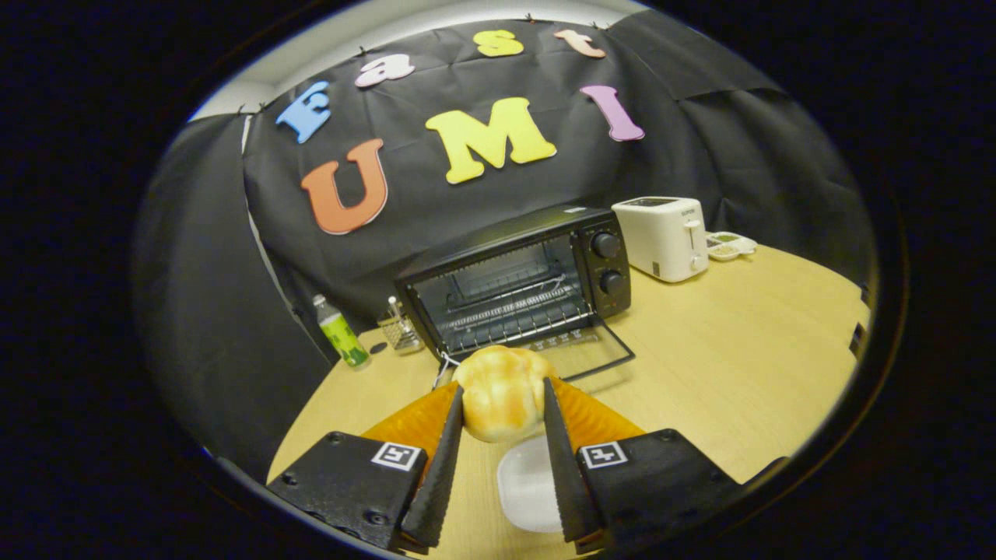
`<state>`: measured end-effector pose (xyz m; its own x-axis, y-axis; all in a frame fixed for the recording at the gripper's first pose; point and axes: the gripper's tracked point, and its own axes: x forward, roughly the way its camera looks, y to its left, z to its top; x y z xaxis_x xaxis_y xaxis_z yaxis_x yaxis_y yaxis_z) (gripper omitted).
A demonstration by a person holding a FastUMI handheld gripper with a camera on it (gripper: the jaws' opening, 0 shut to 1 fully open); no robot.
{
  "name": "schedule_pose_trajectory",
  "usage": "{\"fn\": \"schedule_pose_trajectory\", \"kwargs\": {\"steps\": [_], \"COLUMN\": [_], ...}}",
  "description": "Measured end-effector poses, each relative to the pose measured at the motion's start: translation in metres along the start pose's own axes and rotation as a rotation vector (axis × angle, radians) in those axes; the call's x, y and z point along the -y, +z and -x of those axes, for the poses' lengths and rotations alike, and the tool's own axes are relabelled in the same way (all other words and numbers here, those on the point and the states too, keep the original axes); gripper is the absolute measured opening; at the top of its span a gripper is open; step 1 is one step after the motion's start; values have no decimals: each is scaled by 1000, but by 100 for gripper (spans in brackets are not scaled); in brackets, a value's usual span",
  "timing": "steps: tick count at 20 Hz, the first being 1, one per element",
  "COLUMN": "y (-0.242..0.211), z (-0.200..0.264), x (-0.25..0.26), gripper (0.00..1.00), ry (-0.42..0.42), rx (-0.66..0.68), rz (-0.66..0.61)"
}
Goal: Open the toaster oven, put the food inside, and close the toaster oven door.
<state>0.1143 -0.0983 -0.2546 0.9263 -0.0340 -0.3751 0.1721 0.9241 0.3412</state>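
1. The table carries every item; I work above its near end.
2. The toaster oven stands at the far side with its door folded down flat toward me, so the wire rack is exposed for loading.
3. The white toaster sits just beside the oven's knob side, well clear of my path.
4. My gripper holds the bread roll, both fingers pressing its sides, lifted above the table so it can clear the door.
5. The white dish lies below the roll, between my fingers.
6. Judgement: loading and closing remain.
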Motion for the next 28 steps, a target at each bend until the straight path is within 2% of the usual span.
{"fn": "schedule_pose_trajectory", "kwargs": {"steps": [5, 10, 17, 28], "y": [35, 35, 35, 53], "z": [-51, -116, -178, -258], "x": [-20, -25, -13, -1], "gripper": [61, 60, 60, 62], "ry": [95, 171, 143, 102], "rx": [54, 41, -13, -85], "rz": [-207, -327, -377, -369]}}
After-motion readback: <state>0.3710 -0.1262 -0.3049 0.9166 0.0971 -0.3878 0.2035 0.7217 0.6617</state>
